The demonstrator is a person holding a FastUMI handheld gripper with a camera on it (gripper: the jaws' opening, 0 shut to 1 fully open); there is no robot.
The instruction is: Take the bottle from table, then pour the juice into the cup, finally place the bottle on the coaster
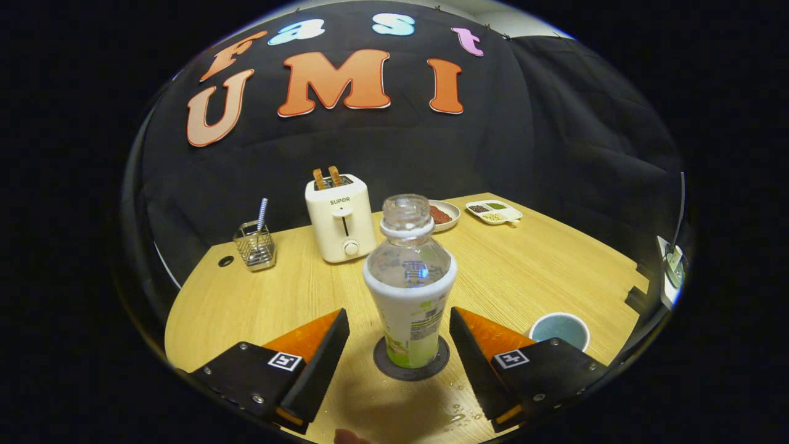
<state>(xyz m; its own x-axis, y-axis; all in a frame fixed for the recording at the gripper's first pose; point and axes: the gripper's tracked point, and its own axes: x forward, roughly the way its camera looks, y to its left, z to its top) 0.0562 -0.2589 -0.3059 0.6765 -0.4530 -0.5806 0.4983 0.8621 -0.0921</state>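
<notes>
Since the bottle (410, 290) stands on the coaster (411, 364) | gripper (399, 345) wide open, holding nothing | task looks done

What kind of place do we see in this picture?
Probably a staged kitchen table inside a recording booth: a toaster with toast, a bottle on a coaster between the open gripper fingers, and black cloth behind.

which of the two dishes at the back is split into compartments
The white tray, farthest back and right of the round plate, which is undivided. The gripper is open around the bottle.
</notes>
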